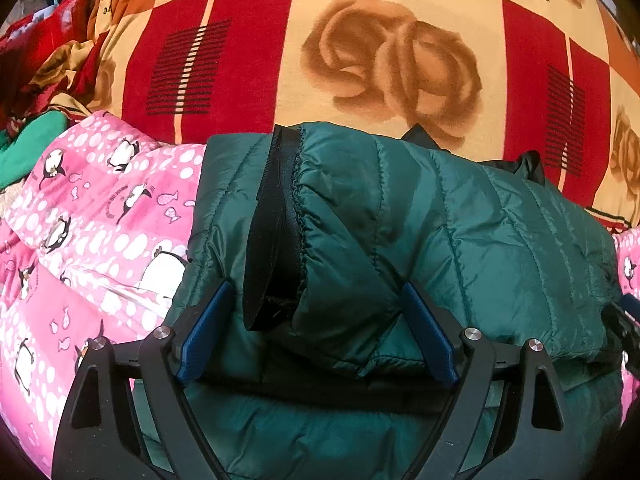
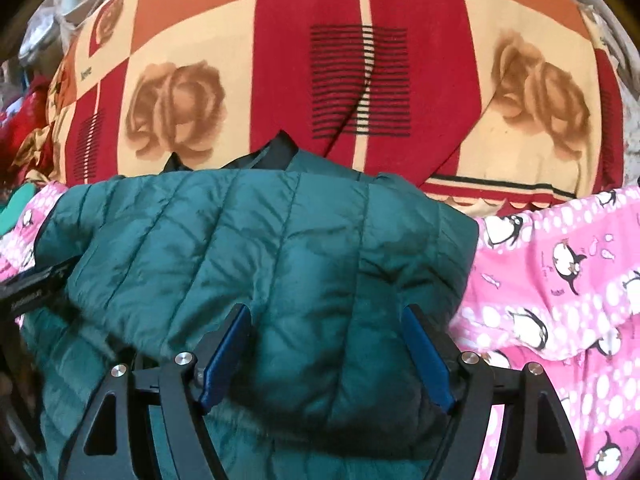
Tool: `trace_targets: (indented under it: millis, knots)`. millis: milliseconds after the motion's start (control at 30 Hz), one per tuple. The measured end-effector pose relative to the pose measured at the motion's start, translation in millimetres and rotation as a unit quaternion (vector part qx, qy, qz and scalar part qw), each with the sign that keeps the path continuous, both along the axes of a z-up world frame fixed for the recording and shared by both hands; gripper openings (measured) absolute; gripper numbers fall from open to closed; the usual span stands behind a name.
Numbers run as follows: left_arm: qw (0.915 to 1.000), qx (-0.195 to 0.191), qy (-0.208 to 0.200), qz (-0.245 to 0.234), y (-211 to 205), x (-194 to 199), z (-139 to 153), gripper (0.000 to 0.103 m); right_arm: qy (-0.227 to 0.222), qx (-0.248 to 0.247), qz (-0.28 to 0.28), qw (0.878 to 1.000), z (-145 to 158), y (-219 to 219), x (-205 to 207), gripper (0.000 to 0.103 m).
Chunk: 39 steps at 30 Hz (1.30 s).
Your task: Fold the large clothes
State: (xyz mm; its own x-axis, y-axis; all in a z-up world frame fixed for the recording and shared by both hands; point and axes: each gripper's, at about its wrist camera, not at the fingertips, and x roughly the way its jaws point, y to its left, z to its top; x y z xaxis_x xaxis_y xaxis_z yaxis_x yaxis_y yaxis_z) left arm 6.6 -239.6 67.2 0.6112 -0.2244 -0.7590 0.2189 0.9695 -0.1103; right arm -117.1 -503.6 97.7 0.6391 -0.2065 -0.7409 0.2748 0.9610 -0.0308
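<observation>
A dark green quilted puffer jacket (image 1: 460, 220) lies folded on a pink penguin quilt (image 1: 100, 220). Its black zipper edge and lining (image 1: 272, 220) show on the fold's left side. My left gripper (image 1: 316, 286) stands open over the near left part, a puffed fold bulging between its blue pads (image 1: 208, 320) without being pinched. In the right wrist view the jacket (image 2: 240, 240) fills the middle. My right gripper (image 2: 328, 308) is open over its near right part, with padded fabric rising between the fingers. A black piece of the left gripper (image 2: 28, 284) shows at the left edge.
A red, orange and cream blanket with rose prints (image 1: 392, 52) covers the bed behind the jacket. The pink quilt (image 2: 560, 280) spreads to the right too. A green cloth (image 1: 32, 136) and a heap of red fabrics (image 1: 48, 40) lie at the far left.
</observation>
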Motion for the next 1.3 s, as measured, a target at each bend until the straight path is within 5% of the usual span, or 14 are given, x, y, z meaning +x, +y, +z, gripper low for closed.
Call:
trace_targets:
  millis: [200, 567, 833, 1300]
  knots:
    - [1.0, 0.004, -0.005, 0.0, -1.0, -1.4, 0.0, 0.088, 0.017, 0.0, -0.01, 1.0, -18.8, -2.8, 10.2, 0.076]
    - [0.9998, -0.022, -0.002, 0.002, 13.0, -12.5, 14.7, 0.087, -0.01, 0.018, -0.019, 1.0, 6.7, -1.3, -21.5, 0.076]
    - [0.999, 0.008, -0.044, 0.004, 29.9, -40.8, 34.4, 0.087, -0.005, 0.041, -0.029, 0.999, 7.7, -3.3, -47.8, 0.077]
    - [0.9999, 0.01, -0.002, 0.008, 60.9, -81.5, 27.6, 0.087, 0.01, 0.058, -0.05, 0.997, 5.5, -3.0, -93.0, 0.077]
